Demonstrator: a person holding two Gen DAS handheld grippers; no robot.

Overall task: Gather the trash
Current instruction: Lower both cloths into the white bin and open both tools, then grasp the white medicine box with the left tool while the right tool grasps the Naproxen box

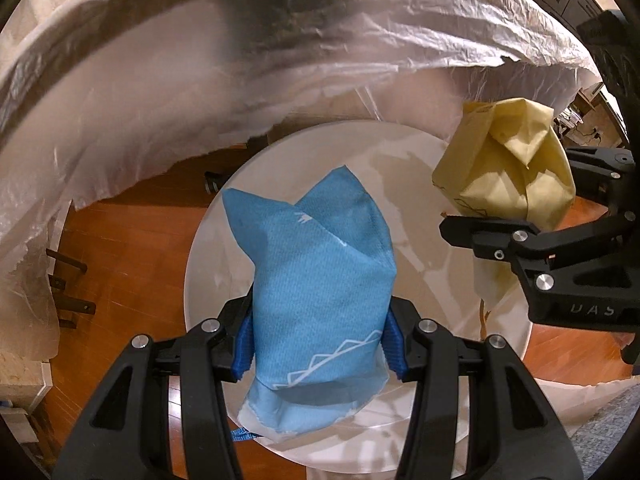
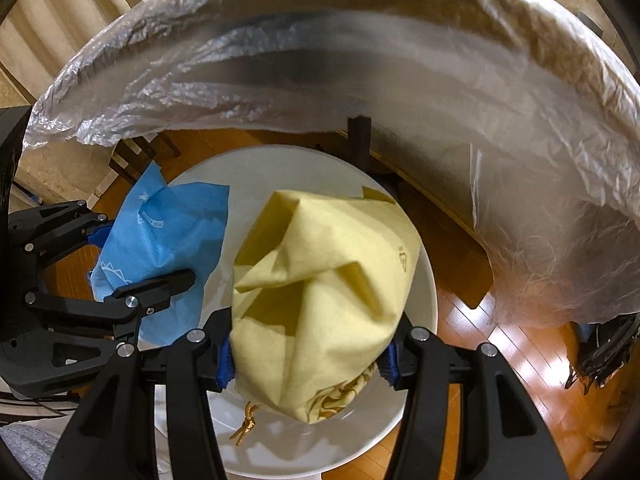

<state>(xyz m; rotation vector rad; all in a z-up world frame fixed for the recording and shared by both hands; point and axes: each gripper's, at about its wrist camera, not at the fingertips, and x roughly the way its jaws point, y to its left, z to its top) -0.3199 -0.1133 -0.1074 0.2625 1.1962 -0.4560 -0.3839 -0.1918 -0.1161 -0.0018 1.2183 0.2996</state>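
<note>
Left gripper (image 1: 320, 344) jaws pinch crumpled blue paper napkin (image 1: 316, 280), frame centre. Right gripper (image 2: 308, 360) jaws pinch crumpled yellow paper napkin (image 2: 320, 292). Both over round white bin (image 1: 420, 152); translucent plastic liner (image 1: 240, 60) arcs across top.

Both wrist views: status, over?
Left tongs shut on blue paper. Right tongs shut on yellow paper. Both above lined bin; nothing blocking.
</note>
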